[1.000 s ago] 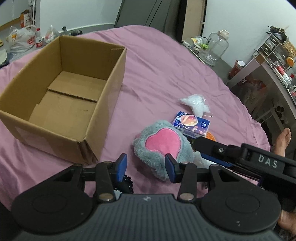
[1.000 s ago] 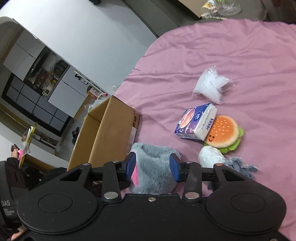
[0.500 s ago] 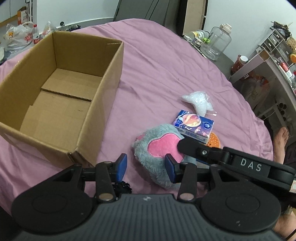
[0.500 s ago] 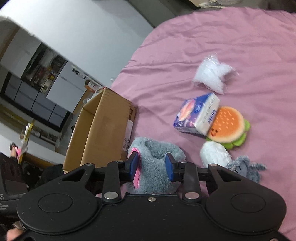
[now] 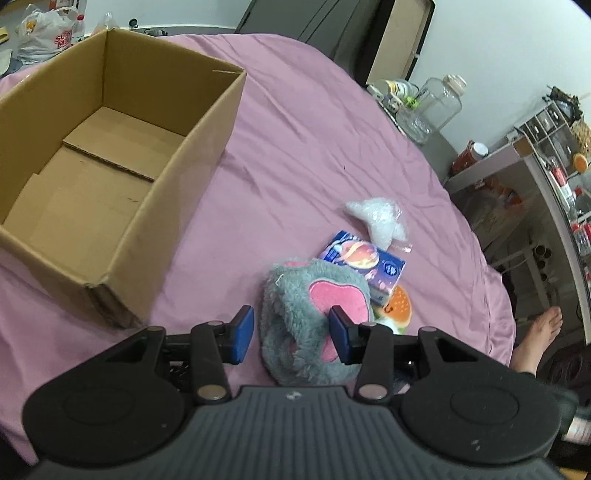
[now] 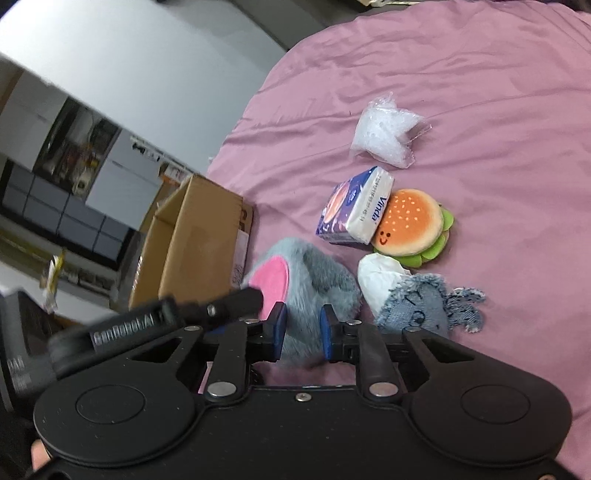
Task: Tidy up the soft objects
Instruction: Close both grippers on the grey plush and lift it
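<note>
A grey plush slipper with a pink heart [image 5: 314, 310] lies on the pink bedsheet [image 5: 295, 147]. My right gripper [image 6: 301, 334] is shut on the grey plush slipper [image 6: 314, 288], its pads pressing the fur. My left gripper [image 5: 291, 334] is open, its pads on either side of the slipper. An open, empty cardboard box [image 5: 96, 177] stands to the left; it also shows in the right wrist view [image 6: 195, 243]. A burger plush [image 6: 412, 229], a tissue pack [image 6: 354, 210], a white plastic bag [image 6: 384, 136], a white wad [image 6: 380, 280] and a denim toy [image 6: 428, 306] lie beside the slipper.
The bed edge falls away at the right, with a shelf unit [image 5: 546, 155], a large clear jar [image 5: 436, 107] and a person's bare foot [image 5: 539, 339] beyond. Plastic bags and bottles [image 5: 48, 33] sit on the floor behind the box.
My right gripper has closed from open onto the grey slipper. My left gripper has shifted right, so the slipper now sits between its open pads, and the box appears further left.
</note>
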`<state>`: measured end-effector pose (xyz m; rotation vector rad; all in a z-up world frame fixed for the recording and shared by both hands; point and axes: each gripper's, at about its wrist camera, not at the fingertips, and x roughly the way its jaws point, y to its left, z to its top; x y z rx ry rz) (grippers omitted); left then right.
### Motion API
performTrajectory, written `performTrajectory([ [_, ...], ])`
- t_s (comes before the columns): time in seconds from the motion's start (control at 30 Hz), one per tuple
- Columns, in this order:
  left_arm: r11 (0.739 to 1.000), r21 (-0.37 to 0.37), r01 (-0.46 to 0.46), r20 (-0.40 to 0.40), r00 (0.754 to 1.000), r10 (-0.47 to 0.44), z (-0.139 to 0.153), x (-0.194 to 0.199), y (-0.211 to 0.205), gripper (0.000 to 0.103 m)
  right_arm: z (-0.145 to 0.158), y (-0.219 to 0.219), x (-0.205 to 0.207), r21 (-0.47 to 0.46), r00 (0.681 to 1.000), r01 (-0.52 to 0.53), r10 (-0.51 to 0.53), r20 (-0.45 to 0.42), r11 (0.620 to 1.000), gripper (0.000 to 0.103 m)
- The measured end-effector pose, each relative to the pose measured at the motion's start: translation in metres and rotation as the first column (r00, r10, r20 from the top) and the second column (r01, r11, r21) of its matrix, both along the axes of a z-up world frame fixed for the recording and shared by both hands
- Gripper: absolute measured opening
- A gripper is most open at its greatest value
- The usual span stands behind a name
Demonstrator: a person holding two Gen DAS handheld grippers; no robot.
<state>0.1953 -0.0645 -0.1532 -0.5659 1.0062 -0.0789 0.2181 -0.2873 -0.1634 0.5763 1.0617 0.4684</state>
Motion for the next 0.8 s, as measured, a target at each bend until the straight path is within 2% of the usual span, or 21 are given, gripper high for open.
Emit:
performTrajectory([
  [0.07, 1.0, 0.002, 0.004, 0.004, 1.0, -0.004, -0.001, 0.003, -0.003, 0.044, 0.001, 0.0, -0.001, 0.0, 1.0, 0.001, -0.001, 0.014, 1.0, 0.027],
  [0.23, 1.0, 0.009, -0.001, 0.006, 1.0, 0.001, 0.001, 0.013, -0.003, 0.044, 0.003, 0.002, 0.006, 0.006, 0.997, 0.021, -0.021, 0.073, 1.0, 0.043],
  [0.37, 1.0, 0.008, 0.002, 0.001, 1.0, -0.002, 0.004, 0.018, -0.004, 0.044, -0.01, 0.006, 0.016, 0.056, 0.998, 0.026, -0.029, 0.062, 0.998, 0.045],
  [0.43, 0.999, 0.035, -0.006, 0.001, 1.0, 0.006, 0.004, 0.019, -0.004, 0.044, -0.016, 0.007, 0.016, 0.091, 0.998, 0.025, -0.03, 0.057, 0.996, 0.043],
  [0.5, 0.999, 0.029, -0.016, -0.007, 1.0, 0.016, 0.002, 0.021, -0.001, 0.044, -0.019, 0.009, 0.016, 0.097, 0.998, 0.012, -0.018, 0.054, 0.995, 0.038],
  [0.6, 1.0, -0.02, -0.012, -0.026, 1.0, 0.011, -0.003, 0.025, 0.004, 0.044, -0.019, 0.011, 0.013, 0.115, 0.999, -0.013, 0.007, 0.05, 0.993, 0.032],
  [0.7, 0.998, -0.069, 0.012, -0.02, 1.0, -0.014, -0.003, 0.024, 0.003, 0.044, -0.019, 0.008, 0.008, 0.171, 0.999, -0.006, -0.001, 0.043, 0.985, 0.025],
  [0.8, 0.994, -0.104, 0.035, -0.009, 0.999, -0.036, -0.001, 0.02, -0.001, 0.036, -0.015, 0.006, 0.0, 0.167, 0.998, -0.002, -0.007, 0.056, 0.986, 0.024],
])
